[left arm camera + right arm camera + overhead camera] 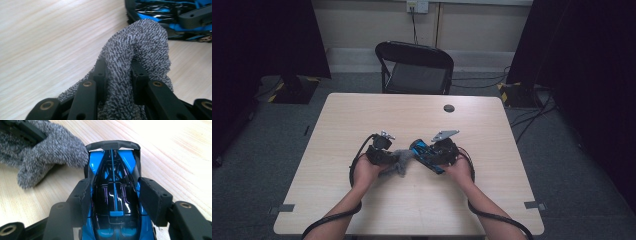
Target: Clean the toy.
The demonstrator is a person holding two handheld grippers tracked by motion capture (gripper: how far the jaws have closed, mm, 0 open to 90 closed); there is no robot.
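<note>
Left fingers: the left gripper (119,72) is seen pinching a grey knitted cloth (140,47); one finger (100,72) is pressed into each side of a raised fold, which bulges up and forward past the tips.
Right fingers: the right gripper (117,195) is clamped on a blue-and-black toy car (113,195); one finger (152,197) is set against each flank at mid-body, the dark rear wing lying beyond the tips.
Cloth against car: in the right gripper view a corner of the cloth (50,150) is seen touching the car's wing end.
Left gripper view: the weave of the cloth is shown close, with part of the car (172,17) behind it.
Right gripper view: the car's glossy roof is shown in detail.
High view: both hands are seen meeting at the middle of the counter (362,115), the cloth (402,161) between them and the car (426,155) just right of it; a black chair (414,67) is noted beyond the far edge, and a small dark disc (449,108) on the counter, well apart.
Containers: not observed.
</note>
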